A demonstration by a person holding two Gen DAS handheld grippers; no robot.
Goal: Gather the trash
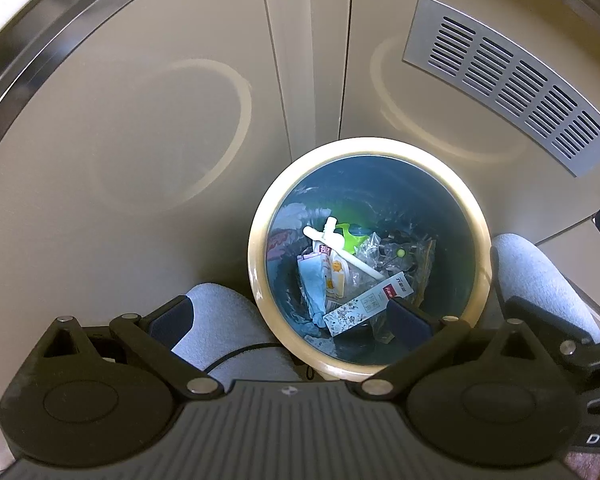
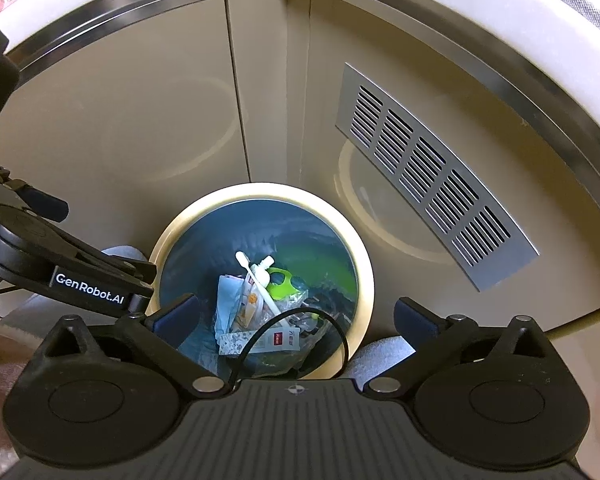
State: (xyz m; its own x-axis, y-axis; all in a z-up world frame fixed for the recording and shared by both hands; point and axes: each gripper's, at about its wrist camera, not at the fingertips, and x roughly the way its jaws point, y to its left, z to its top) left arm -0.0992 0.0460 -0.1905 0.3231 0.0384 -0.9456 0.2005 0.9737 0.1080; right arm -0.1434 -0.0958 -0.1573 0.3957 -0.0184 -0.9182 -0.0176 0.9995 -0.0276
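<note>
Both cameras ride on handheld grippers and look steeply down along their own fingers, from fairly close above the floor. The left wrist view has the round bin at about 4 o'clock of centre; the right wrist view has it just below centre. Both share the bin, the beige cabinet doors at 12 o'clock and the metal vent at 2 o'clock.

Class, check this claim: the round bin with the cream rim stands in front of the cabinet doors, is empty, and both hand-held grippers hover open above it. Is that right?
Not quite. The bin is not empty: the left wrist view shows wrappers, a white plastic stick and a small carton inside. The rest stands.
</note>
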